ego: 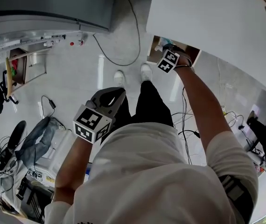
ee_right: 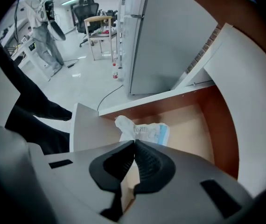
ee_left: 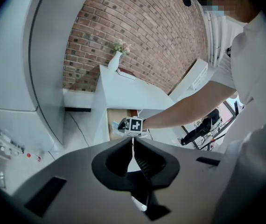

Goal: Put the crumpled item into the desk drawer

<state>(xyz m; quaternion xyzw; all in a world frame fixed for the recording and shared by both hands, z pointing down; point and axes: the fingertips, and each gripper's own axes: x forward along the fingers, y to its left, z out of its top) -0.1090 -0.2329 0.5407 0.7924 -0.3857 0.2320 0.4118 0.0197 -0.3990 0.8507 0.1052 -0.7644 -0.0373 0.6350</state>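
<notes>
Presently the right gripper (ee_right: pixel 134 143) is held over the open desk drawer (ee_right: pixel 203 125), its jaws pressed together on an edge of the crumpled item (ee_right: pixel 147 132). That white and blue wad is seen just past the jaw tips, above the wooden drawer floor and close to the drawer's front panel. The left gripper (ee_left: pixel 133 146) is held well apart from the drawer, jaws closed, with nothing gripped between them

Office or lab workroom: black swivel chair (ee_right: pixel 87 6), upper left of right gripper view; white bench (ego: pixel 207 22), upper right of head view; loose cables (ego: pixel 136 24) on grey floor (ego: pixel 77 78); brick wall (ee_left: pixel 142 36) behind
</notes>
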